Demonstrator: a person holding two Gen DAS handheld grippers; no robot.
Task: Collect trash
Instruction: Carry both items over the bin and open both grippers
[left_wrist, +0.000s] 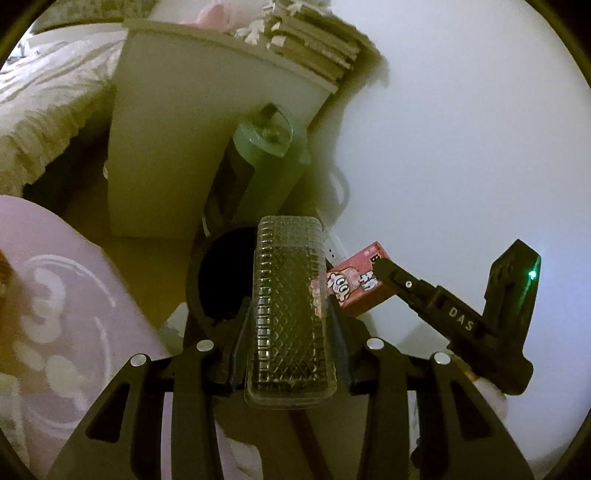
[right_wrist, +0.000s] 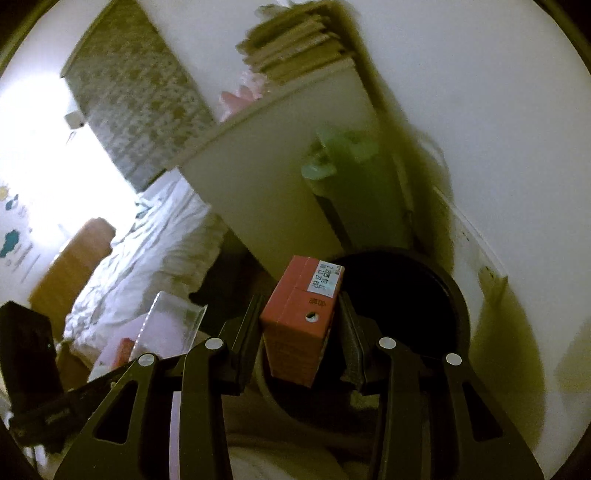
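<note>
My left gripper (left_wrist: 290, 325) is shut on a clear ribbed plastic container (left_wrist: 290, 310) that stands upright between its fingers. Just behind it gapes the dark mouth of a black round bin (left_wrist: 221, 273). To the right, the other gripper (left_wrist: 384, 269) holds a pink drink carton (left_wrist: 356, 284) with a cartoon print. In the right wrist view my right gripper (right_wrist: 301, 325) is shut on that same red-pink carton (right_wrist: 299, 321), its straw hole and date label facing me. The black bin (right_wrist: 406, 295) lies right behind it. The clear container (right_wrist: 173, 317) shows at lower left.
A white cabinet (left_wrist: 184, 140) stands behind the bin, with stacked cardboard (left_wrist: 314, 48) on top. A green cylinder (left_wrist: 258, 162) leans beside it against the white wall (left_wrist: 461, 129). A bed with pale bedding (right_wrist: 147, 251) lies to the left. A pink patterned cloth (left_wrist: 55, 314) fills the lower left.
</note>
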